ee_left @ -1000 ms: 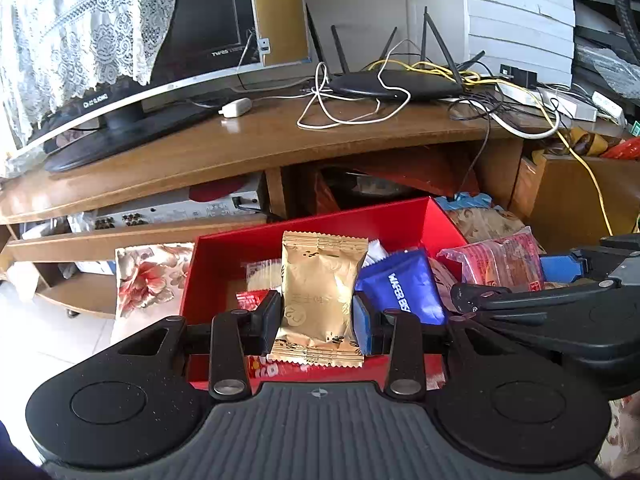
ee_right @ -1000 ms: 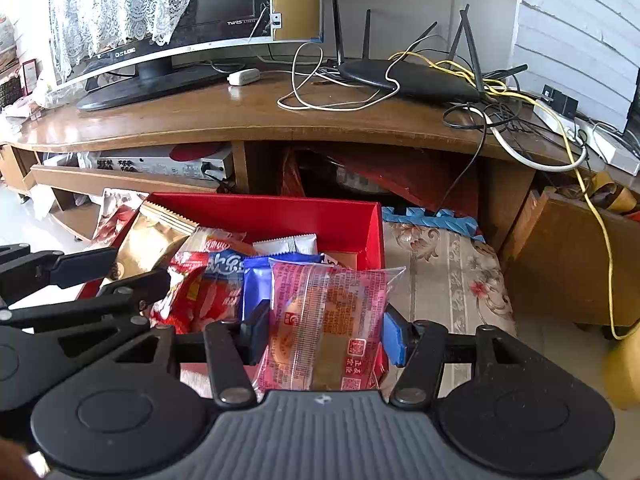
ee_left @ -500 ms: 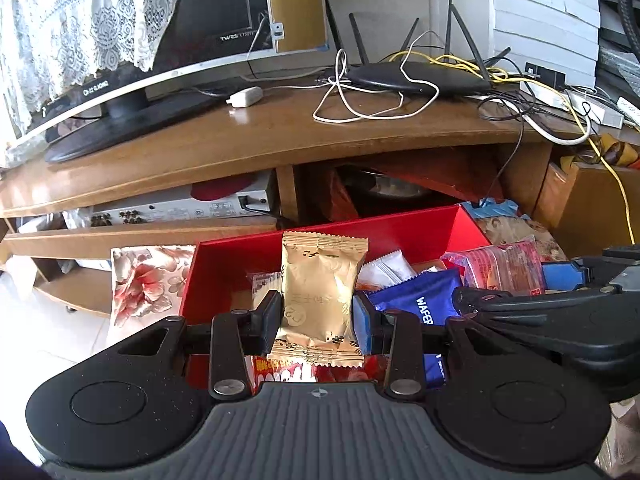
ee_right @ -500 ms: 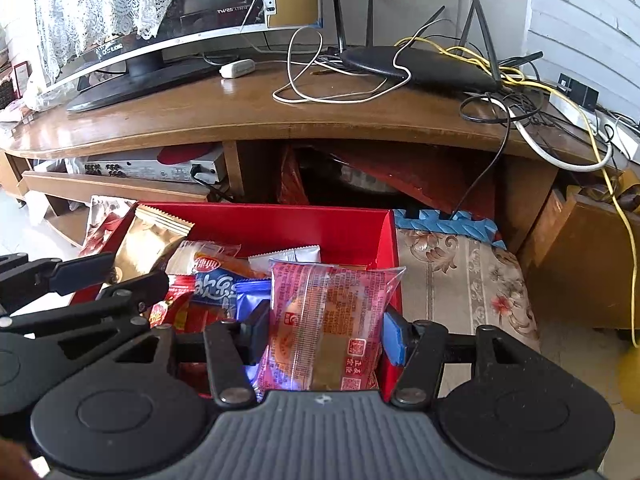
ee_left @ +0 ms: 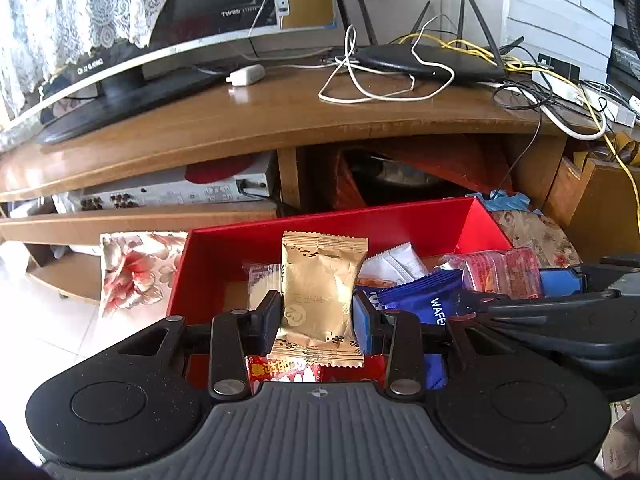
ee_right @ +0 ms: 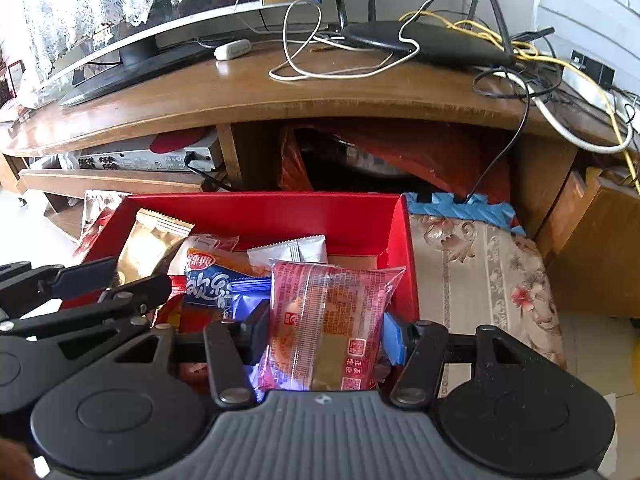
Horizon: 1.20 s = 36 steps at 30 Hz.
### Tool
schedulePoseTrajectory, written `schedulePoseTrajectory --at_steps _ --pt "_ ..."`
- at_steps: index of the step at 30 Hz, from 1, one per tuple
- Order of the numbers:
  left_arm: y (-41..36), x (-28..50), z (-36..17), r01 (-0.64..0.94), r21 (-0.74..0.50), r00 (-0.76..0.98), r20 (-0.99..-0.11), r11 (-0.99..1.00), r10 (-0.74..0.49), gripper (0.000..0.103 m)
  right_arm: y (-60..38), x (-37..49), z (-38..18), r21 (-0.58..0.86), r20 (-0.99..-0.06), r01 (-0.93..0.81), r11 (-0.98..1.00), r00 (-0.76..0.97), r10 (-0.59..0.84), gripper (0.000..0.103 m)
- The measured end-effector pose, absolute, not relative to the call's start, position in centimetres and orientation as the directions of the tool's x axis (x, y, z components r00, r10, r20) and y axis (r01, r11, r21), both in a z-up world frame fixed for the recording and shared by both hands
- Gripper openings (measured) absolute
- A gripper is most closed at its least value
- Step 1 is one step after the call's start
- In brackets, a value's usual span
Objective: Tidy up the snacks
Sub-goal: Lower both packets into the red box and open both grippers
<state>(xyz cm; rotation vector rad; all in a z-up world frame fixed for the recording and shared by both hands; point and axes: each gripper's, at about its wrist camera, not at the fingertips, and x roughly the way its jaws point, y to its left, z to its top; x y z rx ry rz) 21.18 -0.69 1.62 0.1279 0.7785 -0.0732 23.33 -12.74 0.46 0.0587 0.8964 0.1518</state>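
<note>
Wooden TV stand (ee_left: 280, 120) behind, open red cardboard box (ee_left: 400, 220) of snacks, left gripper (ee_left: 318, 316) clamping gold foil packet (ee_left: 320, 292), right gripper (ee_right: 324, 332) clamping pink clear-wrapped cake (ee_right: 328, 320).

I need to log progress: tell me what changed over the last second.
Both cameras advanced toward the red box, which now sits lower and nearer. Unchanged: left gripper shut on the gold packet, right gripper shut on the pink packet; nothing released.

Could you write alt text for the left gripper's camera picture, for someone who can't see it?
The left gripper pinches a gold snack packet upright over a red box of assorted snacks. Behind stands a wooden TV stand.
</note>
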Motion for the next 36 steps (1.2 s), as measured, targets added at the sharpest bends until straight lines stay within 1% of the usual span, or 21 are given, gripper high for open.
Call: schedulePoseTrajectory --at_steps 21,30,36 --pt "-0.3 22.3 -0.3 0.086 0.084 0.666 -0.746 0.993 0.005 0.044 -12.0 24.6 -1.8 0.112 -0.8 -0.122 0.986 0.578 0.162 0.054" --pt "-0.1 22.4 -0.5 0.087 0.07 0.655 -0.756 0.994 -0.004 0.045 -12.0 24.7 -1.9 0.107 -0.805 -0.125 0.986 0.572 0.16 0.055" --pt "-0.2 22.2 -0.6 0.09 0.068 0.649 -0.761 0.994 -0.007 0.048 -12.3 24.6 -1.9 0.115 -0.811 -0.121 0.986 0.561 0.164 0.055"
